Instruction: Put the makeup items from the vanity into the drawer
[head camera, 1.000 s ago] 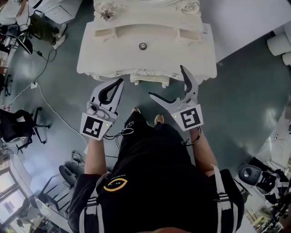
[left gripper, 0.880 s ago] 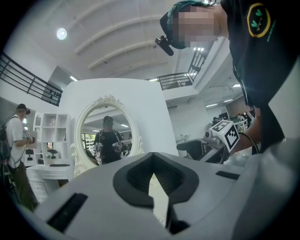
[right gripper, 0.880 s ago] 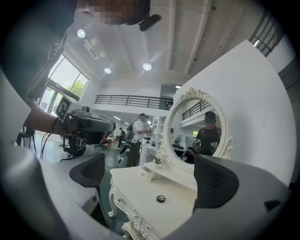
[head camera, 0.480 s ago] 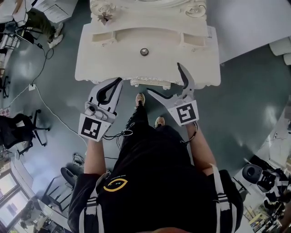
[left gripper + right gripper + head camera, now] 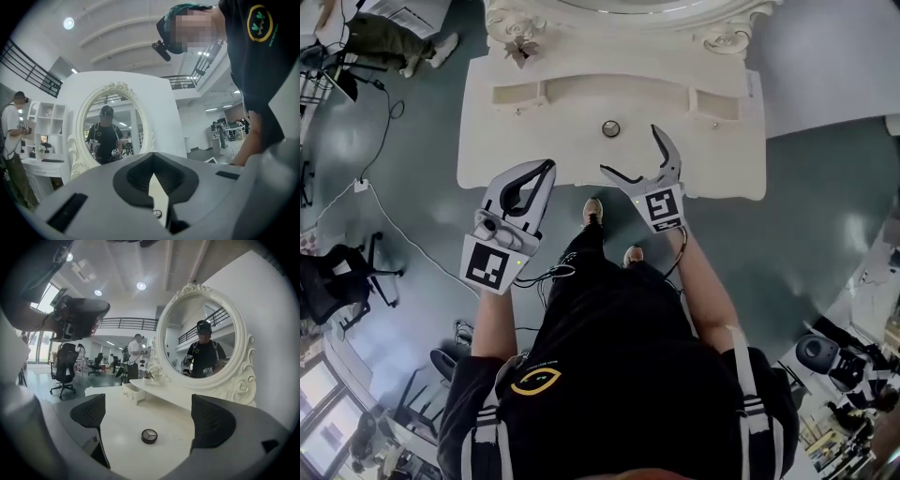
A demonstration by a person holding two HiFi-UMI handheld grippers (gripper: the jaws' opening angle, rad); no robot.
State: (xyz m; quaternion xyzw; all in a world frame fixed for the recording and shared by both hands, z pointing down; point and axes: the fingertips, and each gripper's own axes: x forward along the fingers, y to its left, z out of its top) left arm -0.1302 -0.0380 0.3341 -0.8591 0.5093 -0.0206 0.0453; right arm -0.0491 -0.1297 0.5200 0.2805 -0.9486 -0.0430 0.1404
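Head view: the white vanity (image 5: 534, 141) is standing ahead of us, and one round makeup compact (image 5: 610, 128) is sitting on its top, near the middle. The right gripper (image 5: 628, 148) is reaching over the near edge, jaws spread wide, the compact just beyond its tips and not touching. The left gripper (image 5: 546, 169) is hovering at the near left edge.

Left gripper view: the left gripper (image 5: 153, 157) is showing its jaws pressed together, nothing between them. The oval mirror (image 5: 110, 126) is rising behind.

Right gripper view: the right gripper (image 5: 150, 416) is holding its pads far apart and empty. The compact (image 5: 149, 436) is lying flat between and ahead of them on the bare top. A small drawer (image 5: 133, 391) is sitting farther back, at the left.

We are judging the compact light, rigid, low and smooth-lidded, likely to skid. We are favouring a pinch across its rim, pads low to the top.
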